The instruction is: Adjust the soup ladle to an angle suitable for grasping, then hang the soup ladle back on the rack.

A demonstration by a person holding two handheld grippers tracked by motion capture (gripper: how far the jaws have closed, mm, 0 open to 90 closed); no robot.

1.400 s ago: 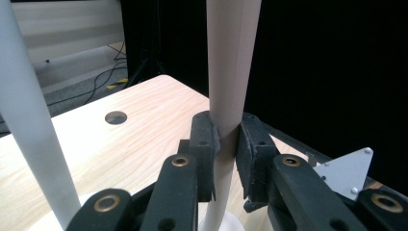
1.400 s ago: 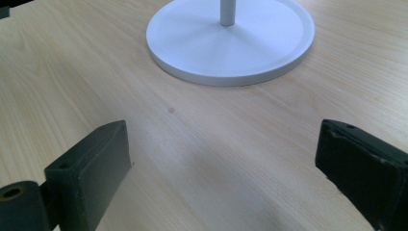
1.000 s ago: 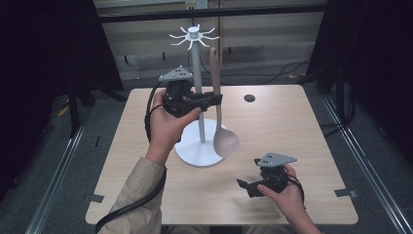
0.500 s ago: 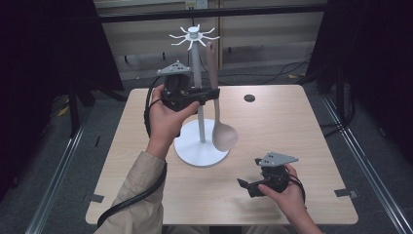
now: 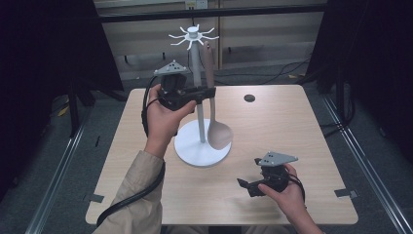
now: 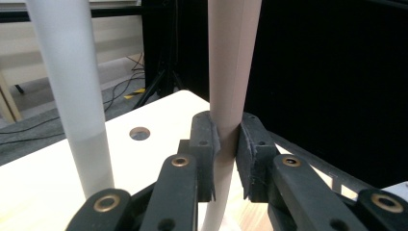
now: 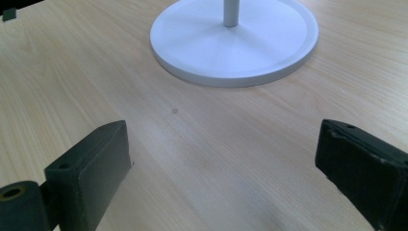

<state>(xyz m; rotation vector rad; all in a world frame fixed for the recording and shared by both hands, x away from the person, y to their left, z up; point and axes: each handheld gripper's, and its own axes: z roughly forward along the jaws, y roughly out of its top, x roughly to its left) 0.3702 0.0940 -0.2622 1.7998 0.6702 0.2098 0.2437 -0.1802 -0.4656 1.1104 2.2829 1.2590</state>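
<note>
Left gripper [image 6: 226,144], jaws clenched on the spoon [image 5: 214,117] handle, holds it upright beside the stand [image 5: 200,112] pole. Right gripper [image 5: 248,185], jaws released, rests low over the worktop [image 5: 292,122].

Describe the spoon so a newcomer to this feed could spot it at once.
Find the white stand with hooks on top, at the middle of the wooden table. Just right of its pole hangs a long tan spoon, bowl down above the round base. The left gripper is clamped on its handle.
</note>
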